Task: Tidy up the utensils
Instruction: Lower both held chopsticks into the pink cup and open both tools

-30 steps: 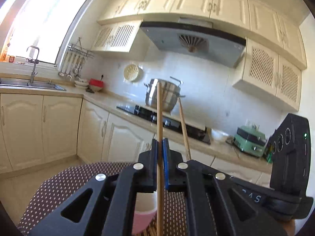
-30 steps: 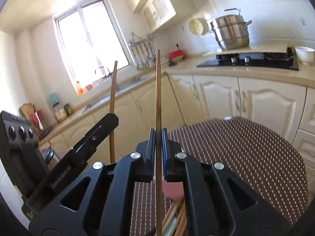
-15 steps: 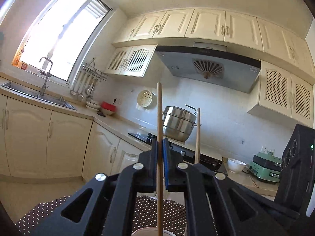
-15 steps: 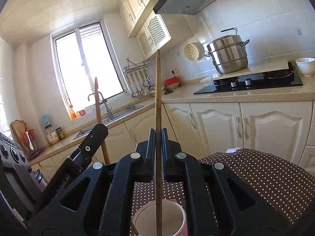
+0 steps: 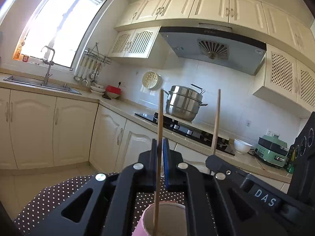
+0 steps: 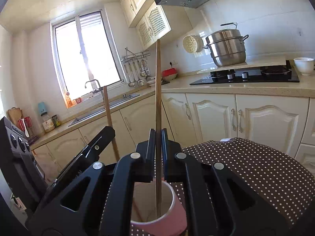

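Wooden and pale, a chopstick (image 5: 159, 129) stands upright, pinched between the pressed-together jaws of the left gripper (image 5: 159, 151); its lower end dips inside the pink cup (image 5: 163, 220) directly beneath. The right gripper (image 6: 157, 143) likewise clamps a second chopstick (image 6: 158, 102), darker brown and also upright, whose tip reaches down into the same cup (image 6: 173, 206). Both tools crowd over the cup's mouth from either side, and their black bodies hide most of its wall. In the left wrist view the right gripper's chopstick (image 5: 216, 122) rises just to the right; in the right wrist view the left one's (image 6: 110, 122) leans just to the left.

The cup stands on a round table under a brown cloth with white dots (image 6: 246, 163). Farther off, cream cabinets (image 5: 59, 127) run under a counter holding a sink (image 5: 39, 82) by the window at left, a black hob (image 6: 248, 74) with a steel steamer pot (image 5: 184, 103) in the middle, and a white bowl (image 5: 242, 146) and green appliance (image 5: 272, 151) at right.
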Demonstrator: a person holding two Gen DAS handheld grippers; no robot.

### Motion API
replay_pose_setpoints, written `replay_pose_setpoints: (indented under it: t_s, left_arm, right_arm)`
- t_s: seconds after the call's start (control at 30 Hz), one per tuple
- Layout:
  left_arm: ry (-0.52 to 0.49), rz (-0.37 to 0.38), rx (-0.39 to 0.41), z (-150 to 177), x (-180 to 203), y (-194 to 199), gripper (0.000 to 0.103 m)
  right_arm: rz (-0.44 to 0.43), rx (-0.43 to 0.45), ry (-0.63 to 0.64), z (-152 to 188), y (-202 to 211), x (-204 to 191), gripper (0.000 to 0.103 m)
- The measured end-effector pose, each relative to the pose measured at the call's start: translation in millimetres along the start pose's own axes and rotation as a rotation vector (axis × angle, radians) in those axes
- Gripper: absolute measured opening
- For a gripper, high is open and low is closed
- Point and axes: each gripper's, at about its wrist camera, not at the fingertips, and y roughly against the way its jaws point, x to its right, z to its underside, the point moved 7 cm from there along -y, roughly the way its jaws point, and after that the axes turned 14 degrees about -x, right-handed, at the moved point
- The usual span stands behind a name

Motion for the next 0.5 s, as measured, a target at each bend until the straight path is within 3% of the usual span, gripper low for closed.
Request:
replay_pose_setpoints:
  t_s: [0.3,0.4,0.5]
  left_arm:
    - [-0.011,-0.004,-0.091,19.9,0.1,19.2,0.007]
    - [-0.014,-0.018,-0.114,24.7,0.7,26.4,0.03]
    - [-0.017,-0.023,-0.129,28.3,1.2,35.3,0.034]
  right_arm:
    - [0.055,-0.046,0.043,28.1,24.4,-9.5,0.007]
    - [0.067,-0.073,0.022,35.1,26.5,-7.0,0.007]
    - [0.077,-0.098,-0.001,41.7,28.4,-5.2,0.007]
